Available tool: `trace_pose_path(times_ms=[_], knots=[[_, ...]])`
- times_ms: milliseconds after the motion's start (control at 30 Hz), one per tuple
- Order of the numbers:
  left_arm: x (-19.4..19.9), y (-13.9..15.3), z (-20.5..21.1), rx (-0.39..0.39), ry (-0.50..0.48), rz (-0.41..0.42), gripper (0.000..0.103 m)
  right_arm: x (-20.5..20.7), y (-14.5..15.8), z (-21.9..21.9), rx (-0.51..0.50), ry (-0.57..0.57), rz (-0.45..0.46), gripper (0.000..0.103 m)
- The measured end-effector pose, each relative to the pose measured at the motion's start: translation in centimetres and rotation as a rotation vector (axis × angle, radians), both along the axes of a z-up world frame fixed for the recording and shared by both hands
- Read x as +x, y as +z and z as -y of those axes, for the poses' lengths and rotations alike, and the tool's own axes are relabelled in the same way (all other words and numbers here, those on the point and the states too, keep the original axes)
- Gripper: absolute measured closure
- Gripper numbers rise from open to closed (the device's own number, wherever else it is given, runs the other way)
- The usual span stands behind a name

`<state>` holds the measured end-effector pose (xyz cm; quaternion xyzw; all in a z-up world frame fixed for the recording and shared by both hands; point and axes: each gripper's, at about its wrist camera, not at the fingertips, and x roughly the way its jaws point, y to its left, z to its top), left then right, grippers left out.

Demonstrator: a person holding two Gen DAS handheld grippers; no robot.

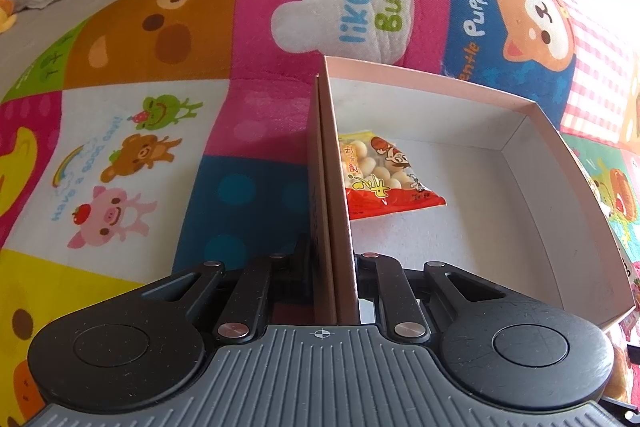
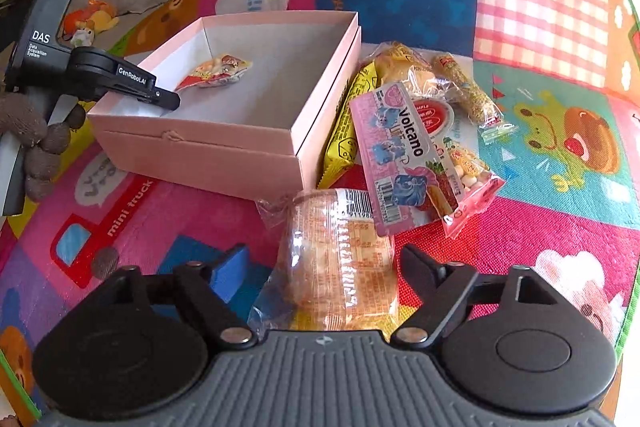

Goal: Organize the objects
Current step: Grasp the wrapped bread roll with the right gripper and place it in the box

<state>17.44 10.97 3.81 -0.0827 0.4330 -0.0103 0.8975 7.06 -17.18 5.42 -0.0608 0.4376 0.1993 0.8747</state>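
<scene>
Bright cartoon play mat (image 2: 540, 27) is lying under everything. My left gripper (image 1: 334, 267) is pinching the pink box (image 2: 224, 147) wall, holding it steady. My right gripper (image 2: 324, 263) is sitting half-wide around the clear snack bag (image 2: 336, 259), not squeezing yet; I should be pinching its middle gently. Inside the box, one red snack packet (image 1: 384, 175) is lying at 9 o'clock. More snacks (image 2: 420, 131) are waiting at the box's 3 o'clock.

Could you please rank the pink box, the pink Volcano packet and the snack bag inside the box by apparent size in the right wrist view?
1. pink box, clearly largest.
2. Volcano packet.
3. snack bag inside the box, smallest, though it lies farther from the camera, so its true size is unsure.
</scene>
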Motion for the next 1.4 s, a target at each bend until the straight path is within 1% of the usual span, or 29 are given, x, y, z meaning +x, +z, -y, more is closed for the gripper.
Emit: trace_pose_path(times_ms=[133, 200, 300, 400, 500, 600, 700, 733, 800, 833, 867, 900, 967, 1000, 1133, 1233, 1267, 1367, 1400], knots=[[0.0, 0.0, 0.0, 0.0, -0.003, 0.002, 0.088, -1.7, 0.3, 0.1, -0.033, 0.025, -0.039, 0.038], [0.0, 0.0, 0.0, 0.0, -0.004, 0.002, 0.088, -2.8, 0.6, -0.1, -0.04, 0.056, -0.069, 0.041], [0.0, 0.0, 0.0, 0.0, -0.004, 0.003, 0.088, -4.4, 1.6, -0.9, -0.008, 0.11, -0.12, 0.047], [0.0, 0.0, 0.0, -0.002, -0.005, 0.002, 0.088, -5.7, 3.1, -2.0, 0.034, 0.158, -0.122, 0.047], [0.0, 0.0, 0.0, 0.0, -0.007, 0.001, 0.088, -6.0, 5.9, -3.0, 0.097, 0.18, -0.061, 0.048], [0.1, 0.1, 0.0, -0.001, -0.008, -0.003, 0.088, -5.0, 10.1, -3.9, 0.158, 0.161, 0.069, 0.048], [0.2, 0.1, 0.0, -0.003, -0.007, -0.006, 0.088, -2.6, 13.9, -4.6, 0.229, 0.126, 0.173, 0.048], [0.1, 0.1, -0.1, -0.003, -0.007, -0.006, 0.088, -1.6, 14.8, -5.1, 0.242, 0.117, 0.195, 0.048], [0.1, 0.1, -0.1, -0.004, -0.007, -0.006, 0.088, 0.6, 15.7, -6.3, 0.267, 0.103, 0.193, 0.046], [0.1, 0.1, -0.1, -0.006, -0.007, -0.006, 0.088, 1.5, 15.6, -7.0, 0.278, 0.114, 0.185, 0.038], [0.1, 0.0, -0.1, -0.008, -0.006, -0.005, 0.088, 2.4, 15.4, -7.8, 0.277, 0.123, 0.186, 0.027], [0.1, 0.0, -0.2, -0.009, -0.007, -0.003, 0.088, 3.0, 15.1, -8.4, 0.254, 0.11, 0.2, 0.025], [0.0, 0.0, -0.3, -0.012, -0.01, 0.0, 0.088, 3.5, 14.4, -9.1, 0.205, 0.094, 0.225, 0.025], [0.0, 0.0, -0.3, -0.014, -0.012, 0.002, 0.088, 3.5, 13.9, -8.9, 0.202, 0.086, 0.231, 0.025], [0.0, -0.1, -0.4, -0.014, -0.019, 0.004, 0.087, 2.9, 12.1, -6.0, 0.175, 0.008, 0.244, 0.023], [-0.1, -0.1, -0.4, -0.014, -0.018, 0.007, 0.087, 1.8, 9.8, -3.1, 0.074, -0.078, 0.278, 0.017], [-0.1, -0.1, -0.3, -0.013, -0.018, 0.007, 0.087, 1.4, 8.7, -2.2, 0.028, -0.1, 0.279, 0.017], [-0.1, -0.1, -0.3, -0.007, -0.019, 0.006, 0.087, 0.5, 5.2, -0.1, -0.095, -0.135, 0.246, 0.016], [-0.1, 0.0, -0.2, -0.005, -0.018, 0.006, 0.087, 0.3, 4.3, 0.3, -0.118, -0.141, 0.233, 0.017]])
